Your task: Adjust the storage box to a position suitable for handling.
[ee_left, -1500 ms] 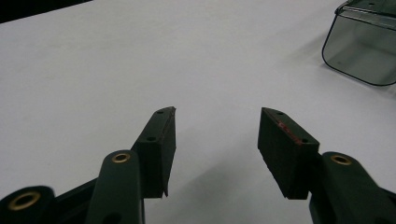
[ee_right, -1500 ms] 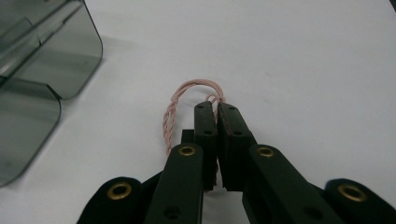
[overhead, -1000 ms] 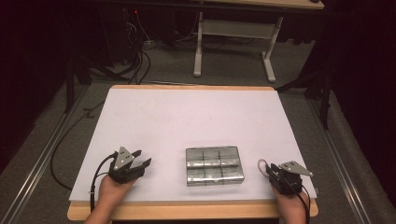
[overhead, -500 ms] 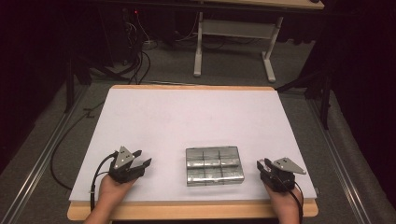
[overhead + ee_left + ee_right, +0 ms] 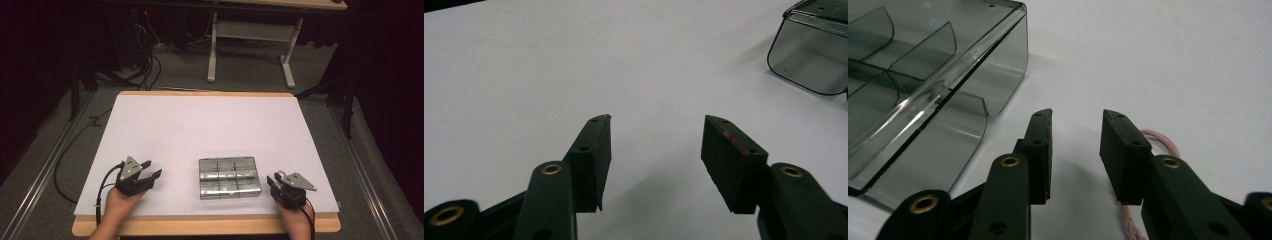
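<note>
A clear smoky plastic box (image 5: 229,177), rectangular with curved dividers, lies near the front of the matte white table (image 5: 200,125). Both the left gripper (image 5: 150,170) and right gripper (image 5: 270,181) gape empty, the right's jaws just closing slightly. Grey floor behind.

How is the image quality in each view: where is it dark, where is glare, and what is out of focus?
High view: the white table sheet is evenly lit, the surrounding floor very dark, the picture soft and grainy. Left gripper view: the near black jaws look blurred and cast faint shadows on the sheet. Right gripper view: bright glare streaks run along the smoky transparent plastic compartment box, and the pink twisted cord is out of focus.
</note>
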`<control>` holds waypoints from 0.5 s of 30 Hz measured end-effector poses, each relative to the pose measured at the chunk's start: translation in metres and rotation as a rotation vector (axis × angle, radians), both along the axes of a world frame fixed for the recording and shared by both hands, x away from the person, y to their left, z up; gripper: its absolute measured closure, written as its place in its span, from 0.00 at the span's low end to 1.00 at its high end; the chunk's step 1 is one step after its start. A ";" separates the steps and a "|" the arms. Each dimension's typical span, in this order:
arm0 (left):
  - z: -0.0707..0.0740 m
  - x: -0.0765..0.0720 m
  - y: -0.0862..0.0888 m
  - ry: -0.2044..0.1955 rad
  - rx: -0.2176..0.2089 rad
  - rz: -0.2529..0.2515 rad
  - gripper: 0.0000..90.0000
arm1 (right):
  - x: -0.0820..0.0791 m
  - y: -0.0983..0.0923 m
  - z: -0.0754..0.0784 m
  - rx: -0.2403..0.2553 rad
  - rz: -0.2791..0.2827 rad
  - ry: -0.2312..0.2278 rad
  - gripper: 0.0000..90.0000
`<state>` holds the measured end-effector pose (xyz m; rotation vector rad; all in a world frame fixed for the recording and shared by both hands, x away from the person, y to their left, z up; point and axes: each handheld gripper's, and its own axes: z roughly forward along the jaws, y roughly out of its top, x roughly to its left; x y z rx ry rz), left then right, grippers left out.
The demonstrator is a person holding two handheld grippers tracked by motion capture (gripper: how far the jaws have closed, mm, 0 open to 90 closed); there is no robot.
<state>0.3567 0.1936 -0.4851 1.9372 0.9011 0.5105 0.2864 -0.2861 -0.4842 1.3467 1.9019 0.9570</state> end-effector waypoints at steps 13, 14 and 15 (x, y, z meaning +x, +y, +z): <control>0.022 0.000 -0.059 0.004 -0.099 -0.144 0.72 | -0.001 -0.004 0.004 0.044 0.017 -0.008 0.79; 0.020 -0.003 -0.061 0.001 -0.099 -0.160 0.75 | -0.001 -0.005 0.003 0.053 0.017 -0.008 0.79; 0.018 -0.007 -0.063 0.000 -0.094 -0.176 0.78 | -0.002 -0.006 0.003 0.064 0.020 -0.006 0.79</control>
